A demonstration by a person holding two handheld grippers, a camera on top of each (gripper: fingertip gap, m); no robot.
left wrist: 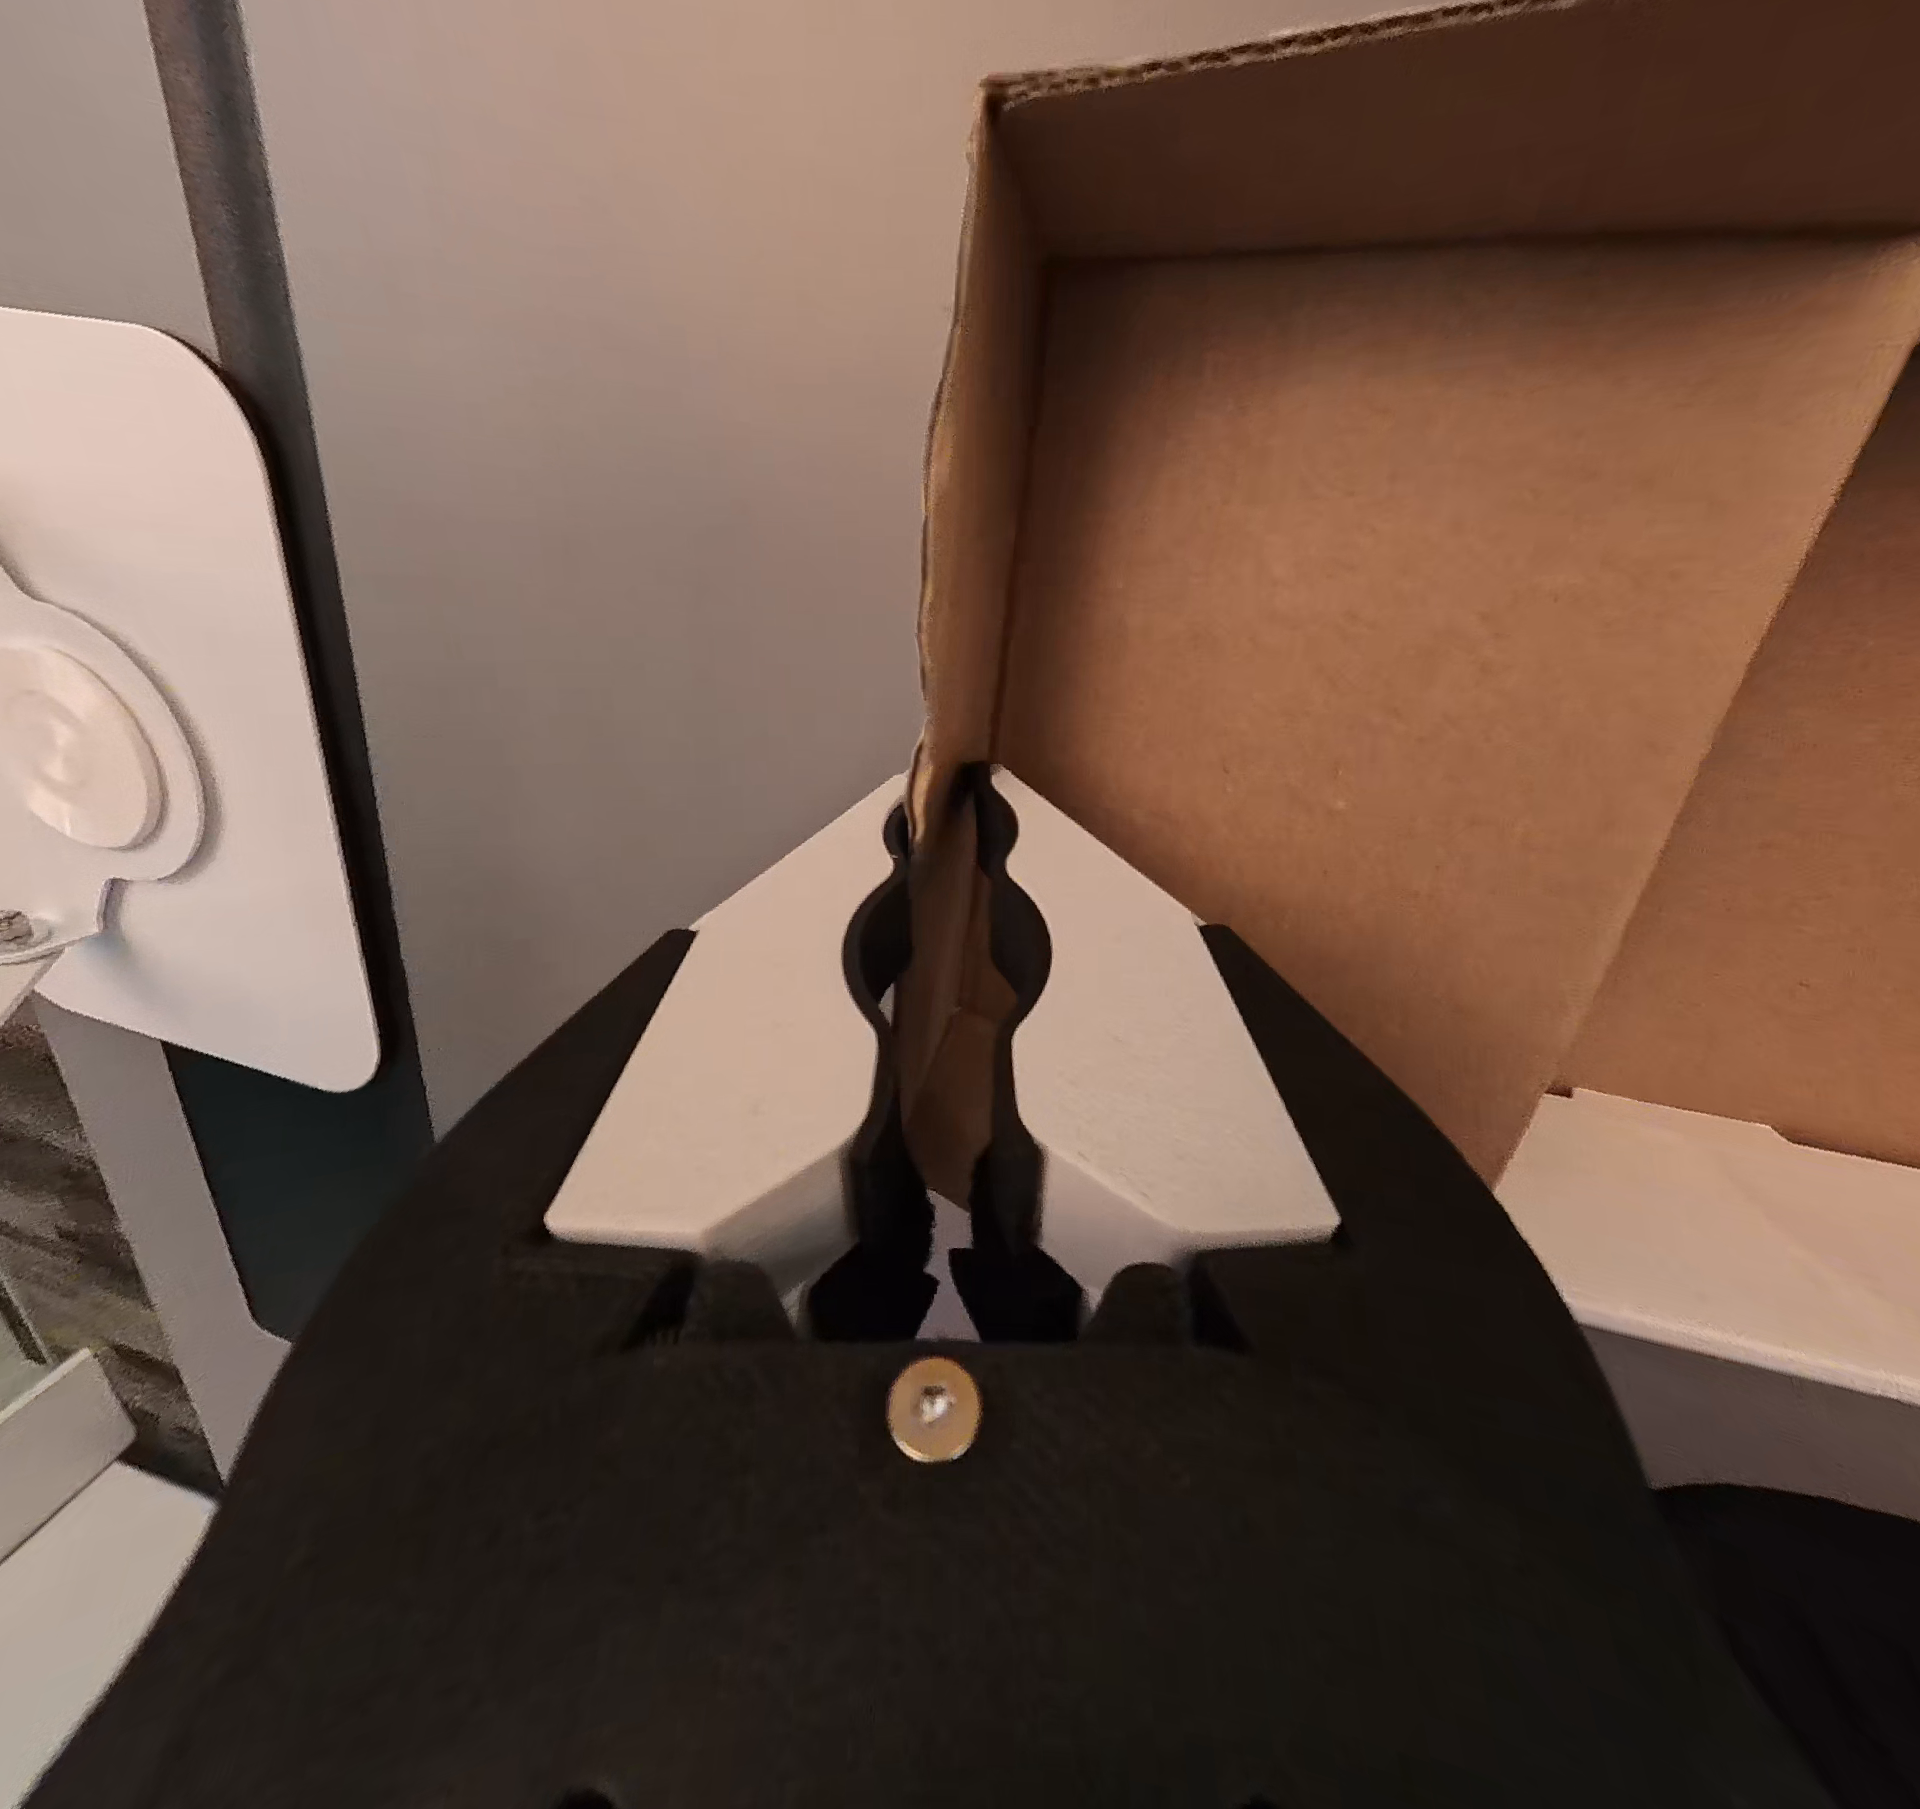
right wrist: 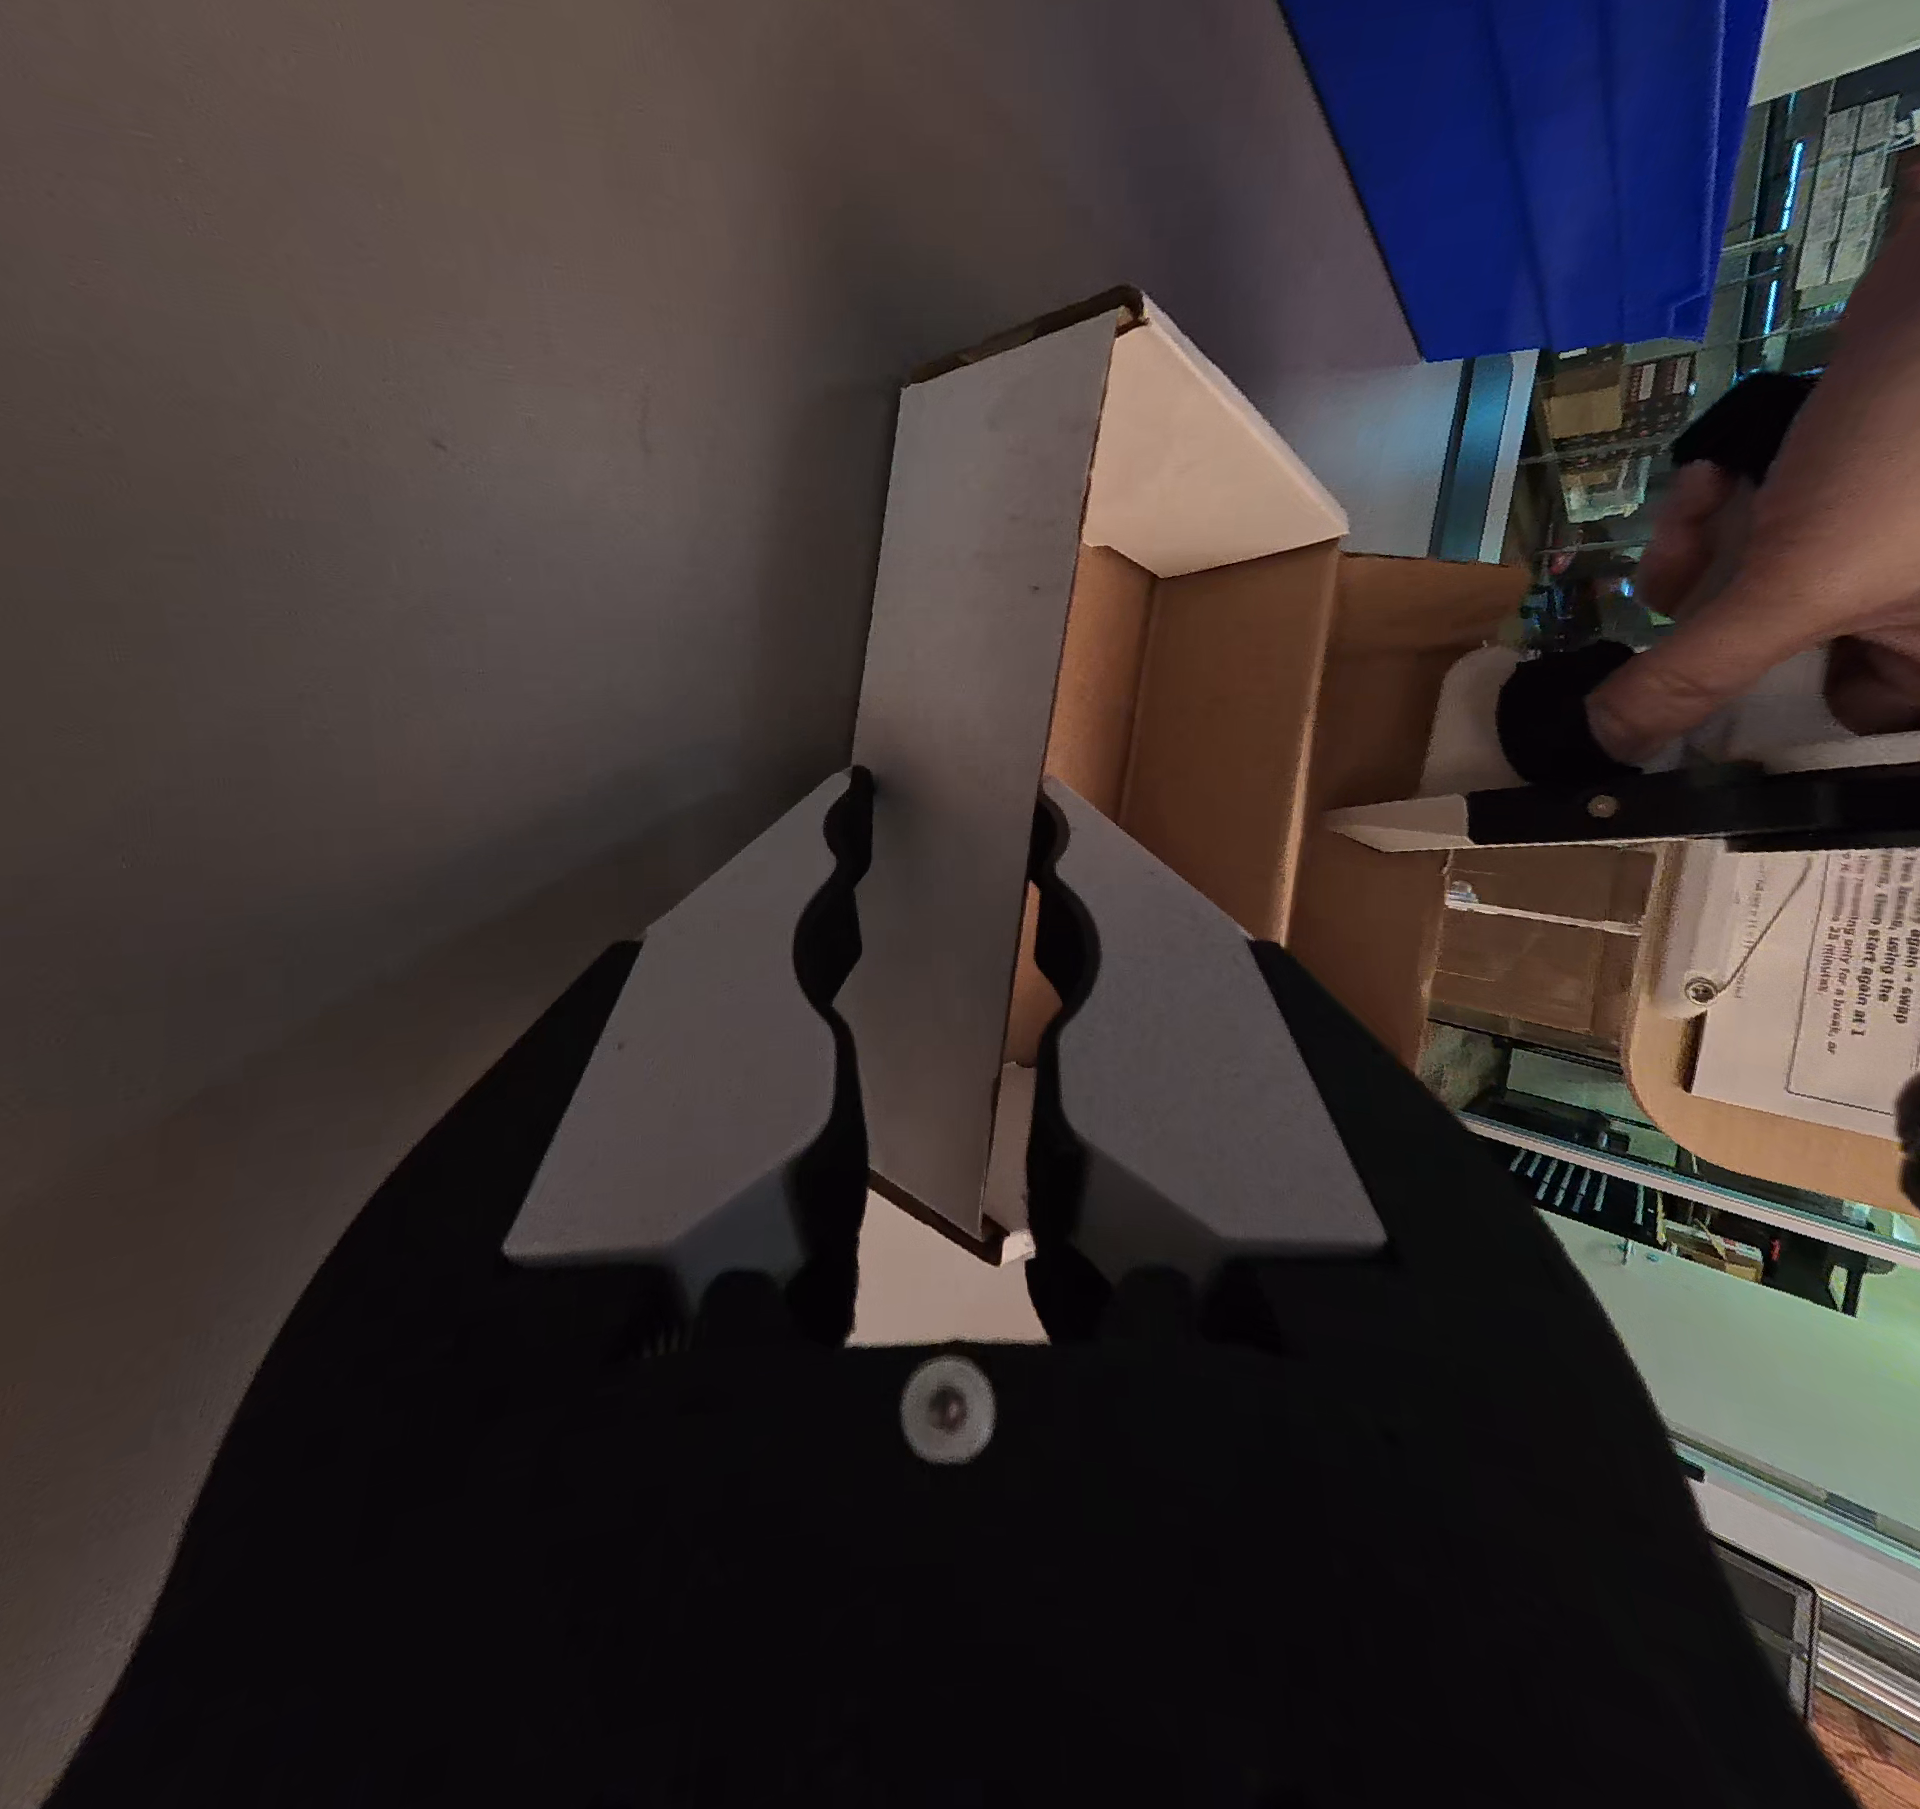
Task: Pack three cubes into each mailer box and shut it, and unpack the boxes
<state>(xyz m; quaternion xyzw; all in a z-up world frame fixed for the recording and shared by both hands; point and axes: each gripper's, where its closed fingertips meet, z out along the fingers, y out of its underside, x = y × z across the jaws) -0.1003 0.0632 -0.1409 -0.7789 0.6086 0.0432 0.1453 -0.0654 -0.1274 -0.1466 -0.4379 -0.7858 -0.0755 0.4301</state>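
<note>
An open mailer box point(left wrist: 1351, 616), brown inside and white outside, fills the right of the left wrist view. My left gripper point(left wrist: 951, 793) is shut on the thin edge of the box's left cardboard wall. In the right wrist view my right gripper point(right wrist: 951, 785) is shut on a white side flap point(right wrist: 987, 668) of the same box point(right wrist: 1226, 699), with the flap standing on edge between the jaws. The left gripper point(right wrist: 1382, 824) also shows there, beyond the box, held by a person's hand point(right wrist: 1766, 616). The box interior that I can see holds nothing. No cubes are in view.
A white bracket plate point(left wrist: 156, 720) on a dark post point(left wrist: 270, 512) stands at the left, in front of a plain wall. A white tabletop point(left wrist: 1714, 1240) lies under the box. A blue panel point(right wrist: 1538, 97), a clipboard with a printed sheet point(right wrist: 1818, 980) and shelving lie beyond. Tip to tip, the grippers are about 20 centimetres apart. Between my left fingertips and the blue panel point(right wrist: 1538, 97) there is roughly 25 centimetres.
</note>
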